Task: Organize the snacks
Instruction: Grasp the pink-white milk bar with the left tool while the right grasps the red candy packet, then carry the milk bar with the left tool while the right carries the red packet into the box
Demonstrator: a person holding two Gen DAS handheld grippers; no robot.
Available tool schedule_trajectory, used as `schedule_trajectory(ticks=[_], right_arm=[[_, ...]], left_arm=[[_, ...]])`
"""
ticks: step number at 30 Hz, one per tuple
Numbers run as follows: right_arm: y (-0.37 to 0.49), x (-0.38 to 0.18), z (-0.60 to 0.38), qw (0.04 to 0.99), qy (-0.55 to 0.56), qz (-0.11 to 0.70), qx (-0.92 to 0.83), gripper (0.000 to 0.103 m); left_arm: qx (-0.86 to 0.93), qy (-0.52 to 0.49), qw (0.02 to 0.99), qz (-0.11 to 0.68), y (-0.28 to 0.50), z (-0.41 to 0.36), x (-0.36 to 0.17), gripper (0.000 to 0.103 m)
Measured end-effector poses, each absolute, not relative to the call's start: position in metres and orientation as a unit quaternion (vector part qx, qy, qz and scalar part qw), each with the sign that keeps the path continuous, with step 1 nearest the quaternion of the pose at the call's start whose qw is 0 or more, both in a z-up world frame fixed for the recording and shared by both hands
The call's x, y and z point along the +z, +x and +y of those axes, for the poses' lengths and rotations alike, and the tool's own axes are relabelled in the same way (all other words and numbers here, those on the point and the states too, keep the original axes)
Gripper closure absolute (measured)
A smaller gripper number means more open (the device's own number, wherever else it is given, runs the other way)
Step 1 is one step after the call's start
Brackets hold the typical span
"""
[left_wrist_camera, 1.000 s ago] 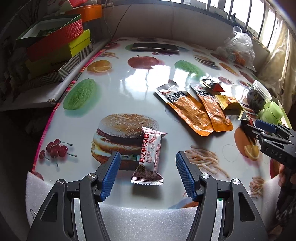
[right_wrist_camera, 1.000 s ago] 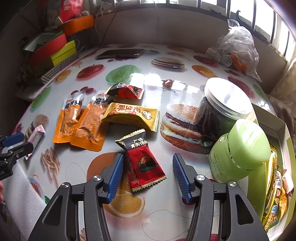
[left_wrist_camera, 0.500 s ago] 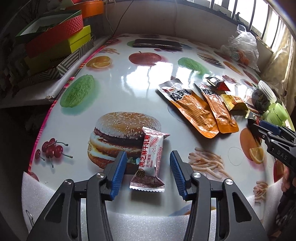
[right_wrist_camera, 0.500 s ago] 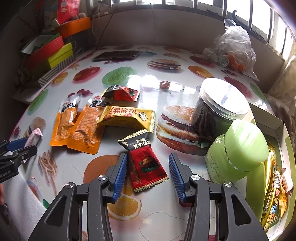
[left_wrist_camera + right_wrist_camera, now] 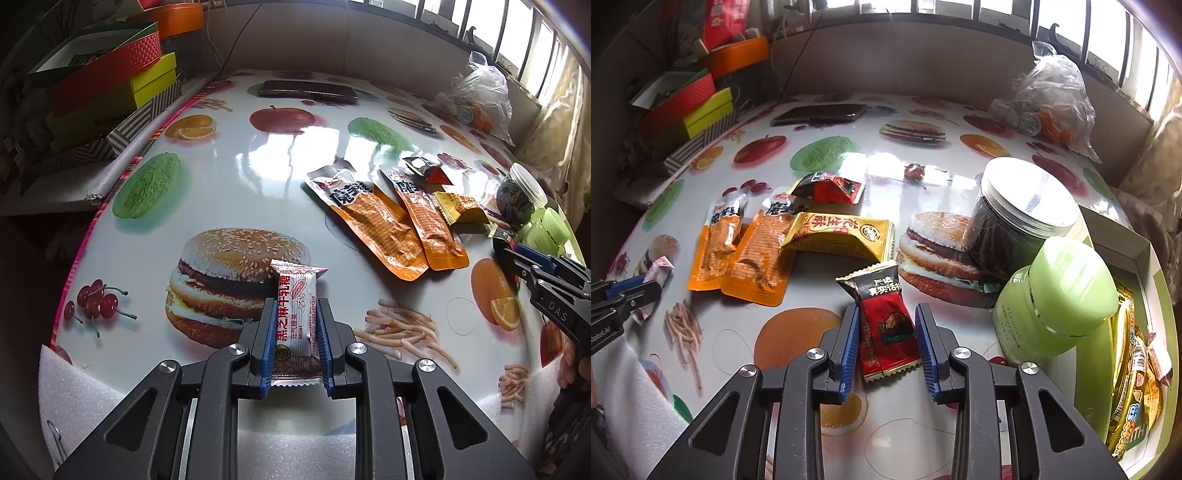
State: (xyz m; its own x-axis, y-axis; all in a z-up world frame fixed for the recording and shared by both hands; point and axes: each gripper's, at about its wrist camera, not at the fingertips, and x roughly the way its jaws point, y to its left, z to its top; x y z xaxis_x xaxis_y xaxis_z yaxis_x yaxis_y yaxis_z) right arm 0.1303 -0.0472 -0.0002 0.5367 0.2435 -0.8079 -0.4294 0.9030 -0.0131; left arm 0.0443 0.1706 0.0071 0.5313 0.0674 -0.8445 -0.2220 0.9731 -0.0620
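Two packets are between jaws right now. Left gripper [image 5: 294, 334]: jaws clamped on the white nougat bar [image 5: 295, 325], blue pads pressed against both long sides, bar lying lengthwise along the fingers near the worktop's [image 5: 229, 184] near-left edge, over the printed burger. Half a second ago those jaws were still spread either side of it, no contact; gripper has also pushed forward along the bar.

Right gripper [image 5: 886, 341]: jaws straddle the red candy packet [image 5: 886, 325] near the near edge, left pad touching or just beside it, a gap showing at the right pad. Not gripping, narrower than a second ago. Both grippers held low, fingers pointing toward the far edge, roughly level with the worktop.

Outward from there: yellow peanut-crisp packet [image 5: 838, 236] partly over the two orange pouches [image 5: 738, 251], red-black packet [image 5: 831, 188] behind them, all mid-worktop. Dark jar with clear lid [image 5: 1015, 225] and green jar [image 5: 1060, 295] touching, toward the right edge; open box [image 5: 1137, 254] with gold wrappers at the right edge. Phone [image 5: 820, 114] and plastic bag [image 5: 1049, 103] near the far edge. Stacked boxes [image 5: 110, 88] off the left edge.
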Motion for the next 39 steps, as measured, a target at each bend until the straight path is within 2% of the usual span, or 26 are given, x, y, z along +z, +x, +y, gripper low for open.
schedule_trajectory(ticks=[10,39], right_arm=[[0.127,0.002,-0.05,0.873,-0.104,0.438,0.189,0.08],[0.085,0.061,-0.081,0.898,-0.065,0.392,0.19,0.08]], left_arm=[[0.073,-0.077,0.877,0.468,0.043,0.162,0.015,0.082],[-0.003,-0.047,0.903,0.428,0.043,0.099,0.071,0.082]])
